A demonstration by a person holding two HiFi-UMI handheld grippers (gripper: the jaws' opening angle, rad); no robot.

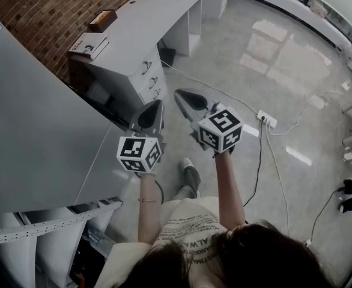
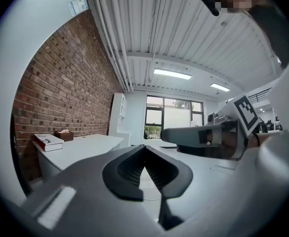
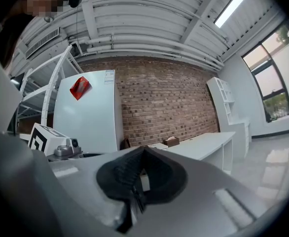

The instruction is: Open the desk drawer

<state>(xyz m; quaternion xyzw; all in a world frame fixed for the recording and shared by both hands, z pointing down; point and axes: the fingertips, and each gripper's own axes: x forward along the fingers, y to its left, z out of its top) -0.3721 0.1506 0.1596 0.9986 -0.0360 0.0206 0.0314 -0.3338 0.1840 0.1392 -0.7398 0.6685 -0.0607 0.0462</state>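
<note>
White desk drawers far left — stiff, likely slid easily; small dark curved handle to be pinched. Left gripper, right gripper held well away — jaws pressed together, nothing gripped.

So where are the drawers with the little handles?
In the head view the drawers sit upper left of centre, in the white desk by the brick wall, below the book, ahead of the left gripper.
</note>
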